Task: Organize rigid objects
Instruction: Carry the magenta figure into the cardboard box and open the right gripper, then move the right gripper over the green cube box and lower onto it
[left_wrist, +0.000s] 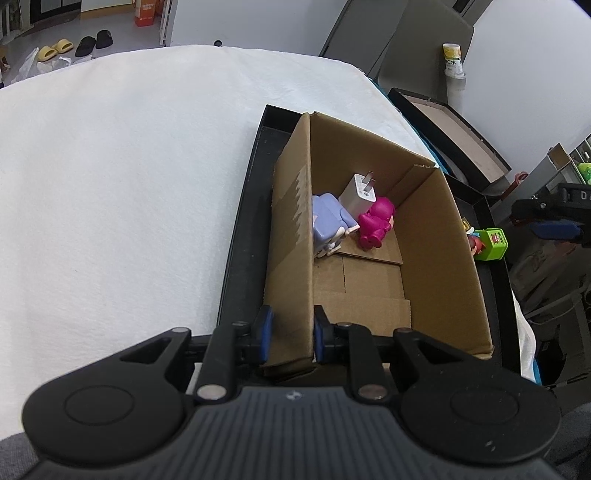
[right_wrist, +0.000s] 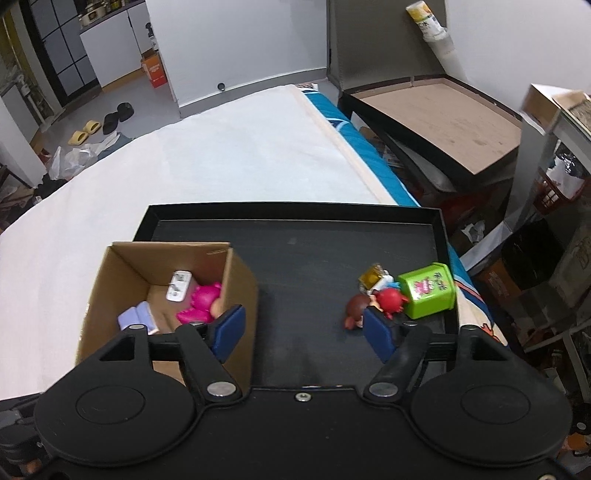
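Note:
An open cardboard box (left_wrist: 436, 240) stands on a black tray (right_wrist: 295, 251). Inside it lie a white charger (left_wrist: 358, 194), a pink toy (left_wrist: 375, 225) and a lavender toy (left_wrist: 328, 221). My left gripper (left_wrist: 291, 334) is shut on the box's near left wall, one blue pad on each side. In the right wrist view the box (right_wrist: 240, 280) is at the left. My right gripper (right_wrist: 303, 330) is open over bare tray, nothing between its pads. Beside its right pad lie a green container (right_wrist: 428, 291), a red figure (right_wrist: 389, 301), a brown-haired figure (right_wrist: 356, 308) and a gold item (right_wrist: 371, 275).
The tray rests on a white cloth (left_wrist: 129, 166) covering a wide surface. A large open black box with a brown inside (right_wrist: 436, 122) stands beyond the right edge, with shelves and clutter (right_wrist: 554, 184) behind it. Slippers (right_wrist: 86, 131) lie on the floor far left.

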